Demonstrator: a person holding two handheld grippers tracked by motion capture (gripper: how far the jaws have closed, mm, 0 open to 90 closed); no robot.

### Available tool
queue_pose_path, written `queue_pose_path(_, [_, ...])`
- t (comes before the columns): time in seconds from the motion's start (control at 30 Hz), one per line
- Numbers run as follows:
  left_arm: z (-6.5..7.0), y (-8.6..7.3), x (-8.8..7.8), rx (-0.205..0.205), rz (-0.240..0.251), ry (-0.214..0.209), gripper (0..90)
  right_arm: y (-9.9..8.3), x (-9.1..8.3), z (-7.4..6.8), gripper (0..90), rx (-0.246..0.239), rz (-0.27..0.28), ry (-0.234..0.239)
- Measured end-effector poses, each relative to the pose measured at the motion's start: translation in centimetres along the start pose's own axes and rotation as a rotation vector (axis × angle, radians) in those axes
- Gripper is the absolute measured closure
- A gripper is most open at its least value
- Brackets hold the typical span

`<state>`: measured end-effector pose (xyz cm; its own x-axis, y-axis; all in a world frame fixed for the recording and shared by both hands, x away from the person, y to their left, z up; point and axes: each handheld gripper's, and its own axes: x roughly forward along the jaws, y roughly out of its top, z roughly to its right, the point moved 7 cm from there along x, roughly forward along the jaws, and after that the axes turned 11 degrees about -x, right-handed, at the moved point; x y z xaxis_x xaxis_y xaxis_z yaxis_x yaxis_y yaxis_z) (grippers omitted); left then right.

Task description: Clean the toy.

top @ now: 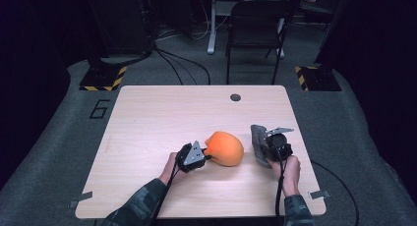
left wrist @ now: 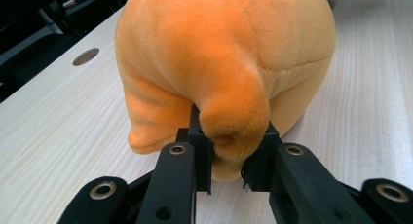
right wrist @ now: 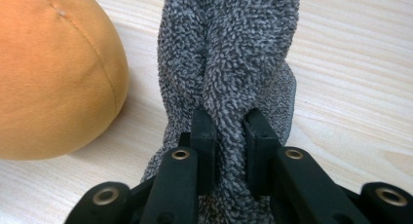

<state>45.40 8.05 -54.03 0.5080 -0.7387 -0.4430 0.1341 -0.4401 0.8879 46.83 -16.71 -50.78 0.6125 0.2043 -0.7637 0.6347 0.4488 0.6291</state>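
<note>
An orange plush toy (top: 225, 148) lies near the middle of the light wooden table (top: 162, 113). My left gripper (top: 206, 156) is at its left side, and in the left gripper view the jaws pinch a small rounded limb of the orange plush toy (left wrist: 236, 119). A grey fuzzy cloth (top: 257, 140) lies to the right of the toy. My right gripper (top: 270, 150) is shut on a fold of the grey cloth (right wrist: 229, 63), the cloth bunched between its pads. The orange toy (right wrist: 53, 78) sits close to the cloth's left in the right gripper view.
A round dark grommet hole (top: 235, 97) sits near the table's far edge. Beyond the table stand a black chair (top: 255, 29) and cables on the grey floor. Yellow-black striped feet (top: 103, 78) flank the far corners.
</note>
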Motion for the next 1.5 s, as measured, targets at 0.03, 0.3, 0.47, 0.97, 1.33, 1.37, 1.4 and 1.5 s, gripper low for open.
queue_pose_path(0.03, [0.0,0.0,0.0,0.007,0.007,0.003,78.3,0.0,0.0,0.0,77.7,0.001,-0.001,0.001])
queue_pose_path(0.3, [-0.2,1.7,-0.7,-0.122,0.074,-0.024,80.4,-0.4,0.1,0.7,77.7,0.025,-0.004,-0.002])
queue_pose_path(0.47, [0.0,4.5,-2.5,-0.286,0.115,-0.074,80.1,-0.4,-0.3,1.2,77.7,0.042,0.012,-0.010])
queue_pose_path(0.97, [-0.2,4.6,-3.0,-0.702,-0.035,-0.167,79.2,2.1,-4.2,0.7,77.7,0.024,0.096,-0.018])
queue_pose_path(1.33, [-0.2,3.3,-1.6,-0.779,-0.083,-0.153,78.3,7.8,-8.8,-8.0,77.5,-0.163,0.242,0.107])
queue_pose_path(1.37, [-0.1,3.1,-1.4,-0.786,-0.091,-0.152,78.1,8.1,-8.5,-9.1,77.5,-0.174,0.243,0.117])
queue_pose_path(1.4, [0.0,2.8,-1.2,-0.798,-0.098,-0.155,78.0,8.4,-8.1,-9.9,77.5,-0.200,0.241,0.127])
queue_pose_path(1.5, [0.1,2.4,-1.0,-0.805,-0.105,-0.171,77.7,8.2,-5.7,-12.0,77.3,-0.230,0.189,0.147])
